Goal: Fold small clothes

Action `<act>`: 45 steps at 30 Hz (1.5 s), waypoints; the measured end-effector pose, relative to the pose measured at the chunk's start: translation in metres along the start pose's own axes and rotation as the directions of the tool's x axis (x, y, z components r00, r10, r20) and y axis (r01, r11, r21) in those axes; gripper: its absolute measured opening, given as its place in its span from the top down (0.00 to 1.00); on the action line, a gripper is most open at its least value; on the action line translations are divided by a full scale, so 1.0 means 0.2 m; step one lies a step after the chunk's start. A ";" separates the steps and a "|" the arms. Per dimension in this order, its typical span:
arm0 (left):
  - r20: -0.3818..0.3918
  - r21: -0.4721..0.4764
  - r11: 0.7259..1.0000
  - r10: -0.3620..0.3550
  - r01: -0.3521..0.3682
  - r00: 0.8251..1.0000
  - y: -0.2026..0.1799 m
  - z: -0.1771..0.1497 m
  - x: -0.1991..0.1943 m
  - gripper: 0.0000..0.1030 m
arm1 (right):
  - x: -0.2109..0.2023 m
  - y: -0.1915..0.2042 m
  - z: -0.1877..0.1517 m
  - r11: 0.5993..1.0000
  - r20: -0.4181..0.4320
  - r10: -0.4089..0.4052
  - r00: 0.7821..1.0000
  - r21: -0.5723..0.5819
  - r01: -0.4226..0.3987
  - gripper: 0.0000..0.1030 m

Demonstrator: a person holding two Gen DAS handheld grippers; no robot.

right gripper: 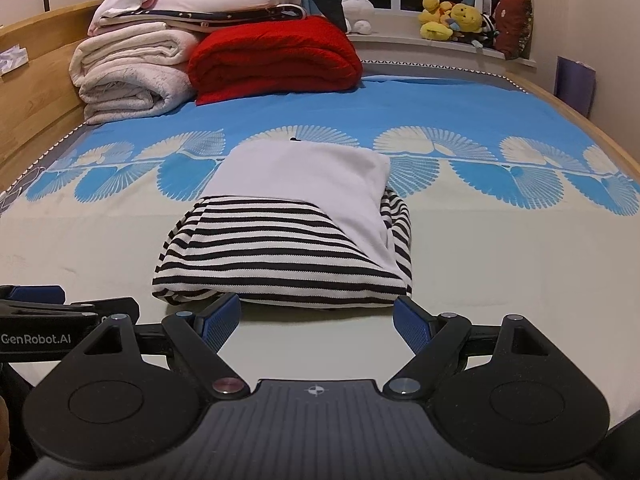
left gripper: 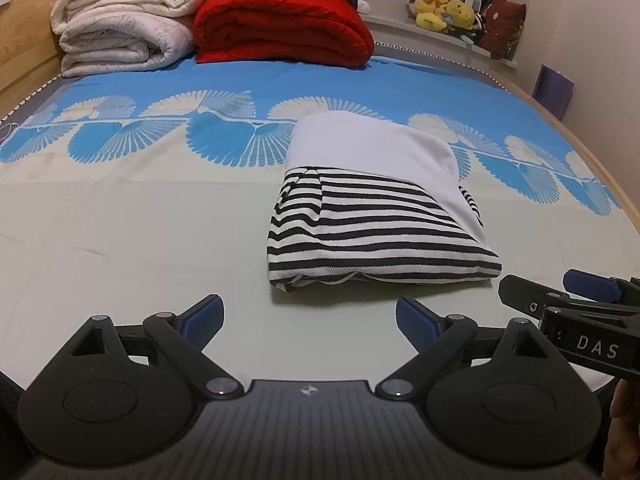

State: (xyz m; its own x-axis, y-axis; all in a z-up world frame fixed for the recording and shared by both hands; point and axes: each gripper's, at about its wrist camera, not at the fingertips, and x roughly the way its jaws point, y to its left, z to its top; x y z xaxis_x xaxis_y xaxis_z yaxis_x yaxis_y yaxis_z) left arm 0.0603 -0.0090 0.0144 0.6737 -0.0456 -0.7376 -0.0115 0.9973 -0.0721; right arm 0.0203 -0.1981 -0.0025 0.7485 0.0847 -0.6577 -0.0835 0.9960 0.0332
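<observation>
A folded black-and-white striped garment point(left gripper: 372, 236) with a plain white part on top lies flat on the bed; it also shows in the right wrist view point(right gripper: 280, 248). My left gripper point(left gripper: 310, 322) is open and empty, just short of the garment's near edge and a little to its left. My right gripper point(right gripper: 318, 318) is open and empty, its fingertips point(right gripper: 222, 314) right at the garment's near edge, one each side. The right gripper shows in the left wrist view point(left gripper: 560, 296) at the right.
The bed sheet point(left gripper: 120, 220) is cream with a blue fan pattern. Folded white blankets point(left gripper: 120, 32) and a red blanket point(left gripper: 284, 28) are stacked at the head of the bed. Plush toys point(left gripper: 444, 10) sit on the windowsill. A wooden bed frame point(right gripper: 36, 92) runs along the left.
</observation>
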 end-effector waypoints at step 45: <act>0.010 0.023 1.000 0.005 -0.005 1.000 -0.02 0.00 0.01 0.07 | 0.01 0.03 0.00 1.000 0.015 -0.004 1.000 -0.026 0.004 0.18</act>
State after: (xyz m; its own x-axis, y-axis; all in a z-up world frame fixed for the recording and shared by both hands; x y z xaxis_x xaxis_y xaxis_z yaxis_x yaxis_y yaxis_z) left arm 0.0615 -0.0127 0.0130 0.6808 -0.0405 -0.7314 0.0023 0.9986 -0.0531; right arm 0.0211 -0.1917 -0.0035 0.7589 0.0812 -0.6462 -0.0971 0.9952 0.0111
